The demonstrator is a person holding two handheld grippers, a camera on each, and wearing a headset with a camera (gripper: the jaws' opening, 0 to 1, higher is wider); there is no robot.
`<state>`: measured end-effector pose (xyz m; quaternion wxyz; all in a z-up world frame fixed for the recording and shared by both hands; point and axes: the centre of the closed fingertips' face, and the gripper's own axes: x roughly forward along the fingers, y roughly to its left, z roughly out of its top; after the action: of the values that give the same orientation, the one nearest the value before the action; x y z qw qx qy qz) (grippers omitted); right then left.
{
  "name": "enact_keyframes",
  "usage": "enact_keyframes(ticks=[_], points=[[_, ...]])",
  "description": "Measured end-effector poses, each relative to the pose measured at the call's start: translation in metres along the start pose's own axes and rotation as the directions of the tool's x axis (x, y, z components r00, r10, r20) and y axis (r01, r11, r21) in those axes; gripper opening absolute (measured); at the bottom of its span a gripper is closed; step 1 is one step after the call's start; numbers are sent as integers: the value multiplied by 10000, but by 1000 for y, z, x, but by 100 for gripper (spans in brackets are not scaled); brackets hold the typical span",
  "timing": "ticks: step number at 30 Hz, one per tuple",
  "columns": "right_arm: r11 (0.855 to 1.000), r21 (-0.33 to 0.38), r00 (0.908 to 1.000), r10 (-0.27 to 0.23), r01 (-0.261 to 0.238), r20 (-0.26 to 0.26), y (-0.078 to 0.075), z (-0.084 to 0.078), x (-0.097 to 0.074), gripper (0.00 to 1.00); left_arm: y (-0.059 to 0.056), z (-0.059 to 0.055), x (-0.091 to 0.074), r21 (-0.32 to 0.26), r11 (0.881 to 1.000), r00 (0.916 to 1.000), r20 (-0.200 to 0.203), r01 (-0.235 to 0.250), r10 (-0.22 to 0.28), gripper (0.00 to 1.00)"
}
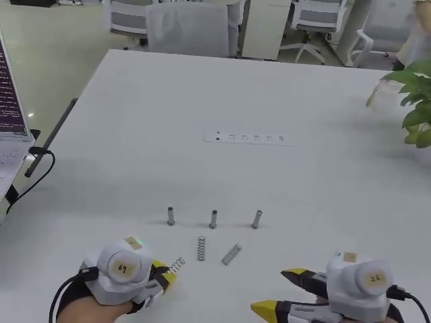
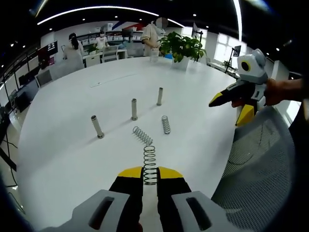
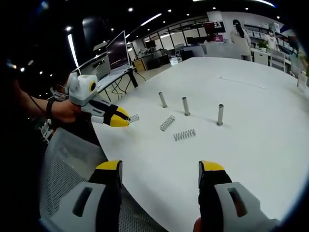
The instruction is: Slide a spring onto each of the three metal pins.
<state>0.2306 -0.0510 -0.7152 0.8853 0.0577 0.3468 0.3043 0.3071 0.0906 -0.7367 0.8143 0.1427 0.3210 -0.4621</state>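
- At the lower left of the head view, the left gripper had its jaws closed narrowly on one end of a held spring. The rest of the coil stuck out past the yellow tips.
- In the left gripper view, the same held spring stood in the bottom centre of the frame, pinched between the tips of the left gripper and just above the white bench.
- At the lower right of the head view, the right gripper had its jaws spread wide and gripped nothing. Its own view showed the wide gap at the bottom of the frame.
- Just above the grippers in the head view, two coils lay loose on the bench: a middle spring and, to its right, a slanted spring. They were near each other but apart.
- Above these, three metal pins stood upright in a row across the centre of the frame: left pin, middle pin and right pin. All three were bare.
- Further up the frame, a white power strip lay flat on the bench.
- A laptop sat at the left edge and a leafy plant at the right edge.
- Office chairs stood along the top of the frame, beyond the bench.
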Motion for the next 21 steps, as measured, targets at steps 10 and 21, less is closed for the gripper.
enact_keyframes(ticks=[10, 21], points=[[9979, 345, 9976, 538, -554, 437, 10, 12, 7, 56, -21, 15, 6, 365, 9980, 9985, 209, 507, -514, 2], [9946, 458, 9943, 906, -932, 556, 16, 23, 24, 53, -44, 30, 9, 933, 9908, 9943, 339, 975, -1011, 2]])
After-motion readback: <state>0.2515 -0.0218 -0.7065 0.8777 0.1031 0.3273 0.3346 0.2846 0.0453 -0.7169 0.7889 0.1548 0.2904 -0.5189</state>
